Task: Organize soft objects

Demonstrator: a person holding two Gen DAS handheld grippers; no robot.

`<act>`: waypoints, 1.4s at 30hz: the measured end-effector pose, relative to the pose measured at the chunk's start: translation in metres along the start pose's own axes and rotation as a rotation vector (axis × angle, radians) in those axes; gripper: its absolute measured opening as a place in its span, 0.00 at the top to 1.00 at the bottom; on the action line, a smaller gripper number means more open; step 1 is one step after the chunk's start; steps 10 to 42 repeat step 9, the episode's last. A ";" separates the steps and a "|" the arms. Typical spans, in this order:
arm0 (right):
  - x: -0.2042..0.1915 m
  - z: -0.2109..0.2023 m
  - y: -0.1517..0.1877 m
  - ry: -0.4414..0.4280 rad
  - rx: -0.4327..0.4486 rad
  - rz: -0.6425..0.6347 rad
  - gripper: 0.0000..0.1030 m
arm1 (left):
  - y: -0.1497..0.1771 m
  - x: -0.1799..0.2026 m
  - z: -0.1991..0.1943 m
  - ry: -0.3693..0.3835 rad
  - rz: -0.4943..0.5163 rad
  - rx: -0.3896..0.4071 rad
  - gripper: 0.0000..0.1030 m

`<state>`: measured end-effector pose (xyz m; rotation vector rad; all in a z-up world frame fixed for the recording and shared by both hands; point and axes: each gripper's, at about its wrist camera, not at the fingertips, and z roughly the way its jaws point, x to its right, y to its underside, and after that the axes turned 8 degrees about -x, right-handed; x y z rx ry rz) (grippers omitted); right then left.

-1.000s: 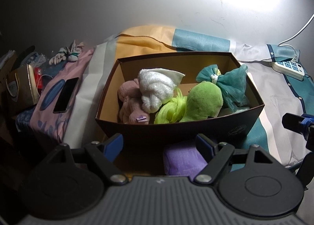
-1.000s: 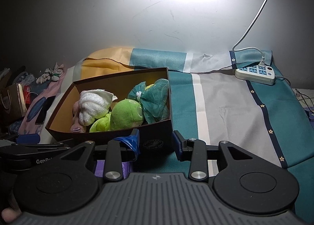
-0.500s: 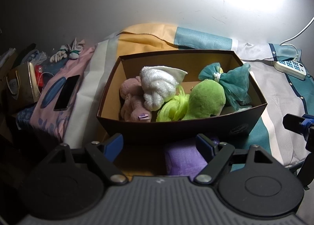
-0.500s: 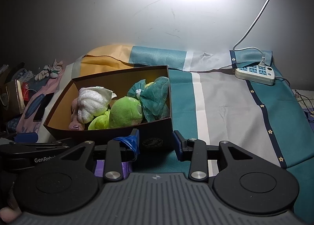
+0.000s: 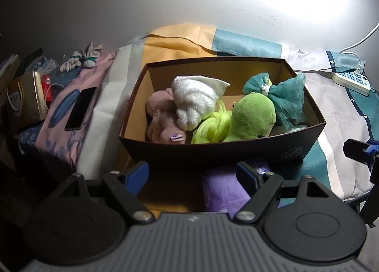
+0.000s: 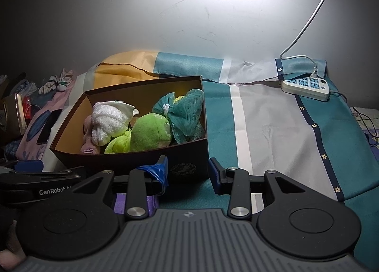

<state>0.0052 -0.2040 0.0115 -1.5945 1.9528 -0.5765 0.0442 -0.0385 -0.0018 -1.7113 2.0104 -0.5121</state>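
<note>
Toys fill your brown box (image 5: 213, 155); your left gripper (image 5: 191, 174) gapes empty beside the purple plush (image 5: 222, 191), your right gripper (image 6: 188, 170) stands apart, gripping nothing.

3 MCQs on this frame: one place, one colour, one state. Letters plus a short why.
1. Where is the purple soft item?
A. inside the box
B. outside, in front of the box
C. on the power strip

2. What colour is the mesh pouf at the box's right end?
A. teal
B. red
C. black

3. What is the left gripper doing?
A. shut on a toy
B. open, empty
C. out of view

Key: B, it lies by the box's near wall; A, teal netting; B, the jaws stand apart with nothing gripped.
</note>
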 end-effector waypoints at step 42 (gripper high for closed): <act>-0.004 0.000 0.001 0.004 -0.001 0.000 0.80 | 0.000 -0.008 -0.001 -0.001 -0.011 0.019 0.21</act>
